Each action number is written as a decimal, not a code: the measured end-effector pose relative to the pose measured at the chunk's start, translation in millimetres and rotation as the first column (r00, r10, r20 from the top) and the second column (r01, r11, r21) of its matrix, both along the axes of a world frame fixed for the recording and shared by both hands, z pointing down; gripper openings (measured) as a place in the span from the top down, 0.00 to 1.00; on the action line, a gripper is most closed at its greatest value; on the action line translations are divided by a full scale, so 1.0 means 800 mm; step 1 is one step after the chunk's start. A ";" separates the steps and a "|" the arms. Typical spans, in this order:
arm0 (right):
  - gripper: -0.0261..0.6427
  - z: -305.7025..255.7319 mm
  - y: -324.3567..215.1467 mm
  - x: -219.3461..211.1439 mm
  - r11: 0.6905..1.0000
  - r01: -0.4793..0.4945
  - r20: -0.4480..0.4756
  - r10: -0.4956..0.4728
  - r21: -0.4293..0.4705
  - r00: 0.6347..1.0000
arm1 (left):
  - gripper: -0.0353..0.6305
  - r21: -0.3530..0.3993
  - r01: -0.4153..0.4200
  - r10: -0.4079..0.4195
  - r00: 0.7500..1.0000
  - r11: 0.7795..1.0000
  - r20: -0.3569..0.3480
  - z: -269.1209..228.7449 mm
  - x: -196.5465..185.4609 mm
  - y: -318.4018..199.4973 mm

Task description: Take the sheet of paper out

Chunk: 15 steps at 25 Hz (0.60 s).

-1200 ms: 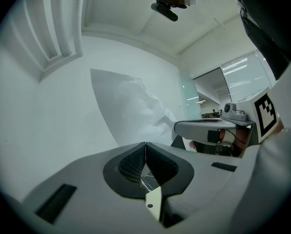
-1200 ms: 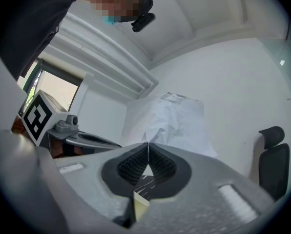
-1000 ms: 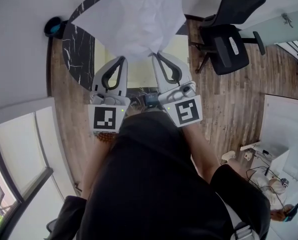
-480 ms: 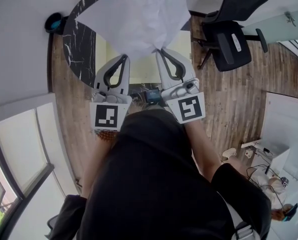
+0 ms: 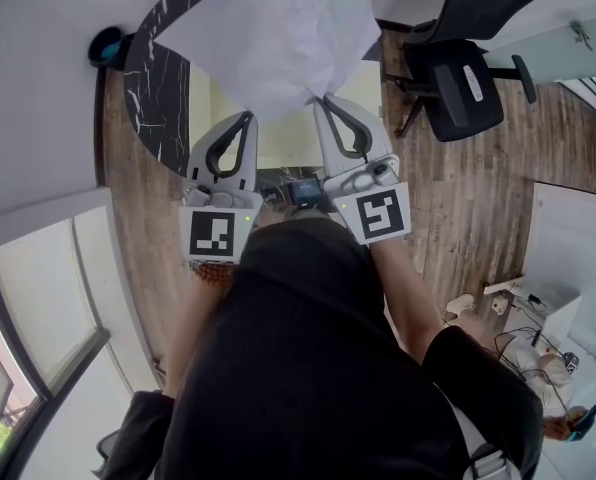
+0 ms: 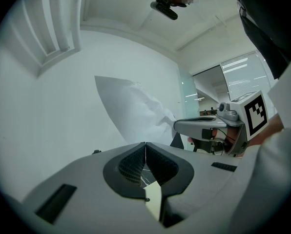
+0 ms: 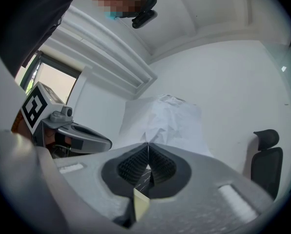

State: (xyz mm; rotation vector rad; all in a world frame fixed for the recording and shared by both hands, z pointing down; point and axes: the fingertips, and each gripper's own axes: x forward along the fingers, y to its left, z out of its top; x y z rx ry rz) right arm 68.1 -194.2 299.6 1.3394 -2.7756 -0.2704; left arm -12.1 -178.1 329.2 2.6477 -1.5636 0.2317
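Observation:
A crumpled white sheet of paper point(image 5: 278, 38) hangs in the air above the table. My right gripper point(image 5: 318, 98) is shut on the sheet's lower edge; in the right gripper view the paper point(image 7: 167, 121) rises straight from the closed tips point(image 7: 148, 143). My left gripper point(image 5: 246, 116) sits beside it to the left, close to the paper's bottom corner. Its jaws point(image 6: 145, 143) are shut with nothing between them. In the left gripper view the sheet point(image 6: 131, 106) runs off to the right gripper point(image 6: 177, 126).
Below the paper a black marble table point(image 5: 153, 98) carries a pale yellow mat point(image 5: 278, 143). A black office chair point(image 5: 458, 68) stands to the right on the wooden floor point(image 5: 468, 198). A small teal round object point(image 5: 106, 50) sits by the wall at left.

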 end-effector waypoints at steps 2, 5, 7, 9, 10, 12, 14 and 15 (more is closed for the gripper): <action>0.97 0.002 -0.001 0.000 1.000 -0.001 -0.005 0.001 0.000 1.000 | 0.95 -0.003 0.001 -0.001 1.000 1.000 -0.001 0.002 0.000 -0.001; 0.97 0.007 -0.003 0.001 1.000 -0.004 -0.007 0.004 -0.007 1.000 | 0.95 -0.007 0.002 -0.002 1.000 1.000 -0.004 0.005 0.000 -0.002; 0.97 0.008 -0.004 0.003 1.000 -0.006 -0.008 0.006 -0.009 1.000 | 0.95 -0.014 0.002 -0.002 1.000 1.000 -0.004 0.007 0.001 -0.002; 0.97 0.010 -0.005 0.006 1.000 -0.007 -0.012 0.007 -0.015 1.000 | 0.95 -0.016 0.002 -0.002 1.000 1.000 0.000 0.007 0.003 -0.002; 0.97 0.012 -0.005 0.007 1.000 -0.008 -0.014 0.008 -0.020 1.000 | 0.95 -0.016 0.002 -0.002 1.000 1.000 0.000 0.007 0.004 -0.002; 0.97 0.015 -0.007 0.009 1.000 -0.010 -0.019 0.010 -0.024 1.000 | 0.95 -0.018 0.003 -0.003 1.000 1.000 -0.001 0.008 0.004 -0.002; 0.97 0.017 -0.009 0.010 1.000 -0.011 -0.022 0.011 -0.025 1.000 | 0.95 -0.018 0.000 0.000 1.000 1.000 0.005 0.009 0.004 -0.002; 0.97 0.017 -0.011 0.010 1.000 -0.011 -0.024 0.011 -0.025 1.000 | 0.95 -0.020 0.000 0.000 1.000 1.000 0.007 0.009 0.004 -0.003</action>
